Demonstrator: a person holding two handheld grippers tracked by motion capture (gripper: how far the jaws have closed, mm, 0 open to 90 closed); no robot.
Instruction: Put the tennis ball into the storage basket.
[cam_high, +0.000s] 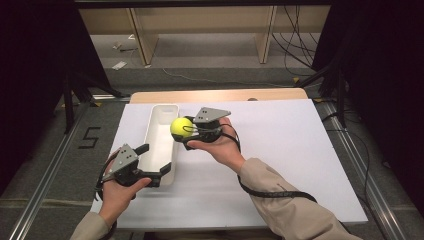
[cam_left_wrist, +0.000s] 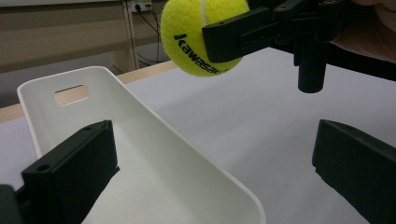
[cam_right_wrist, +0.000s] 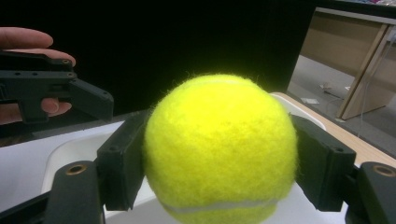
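The white plastic bin (cam_high: 161, 142) lies with its long axis running away from the person. Its near right wall sits between the spread, empty jaws of the left gripper (cam_high: 148, 162); the bin looks light, stiff and smooth, best steadied by that rim. The right gripper (cam_high: 186, 131) is clamped across the middle of the tennis ball (cam_high: 181, 126), just above the bin's right rim. Round and without a long axis, the ball is probably light, fuzzy and springy.

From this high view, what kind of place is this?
Likely a lab recording bay: foam-topped table, aluminium rail frame, loose floor cables, a taped "5".
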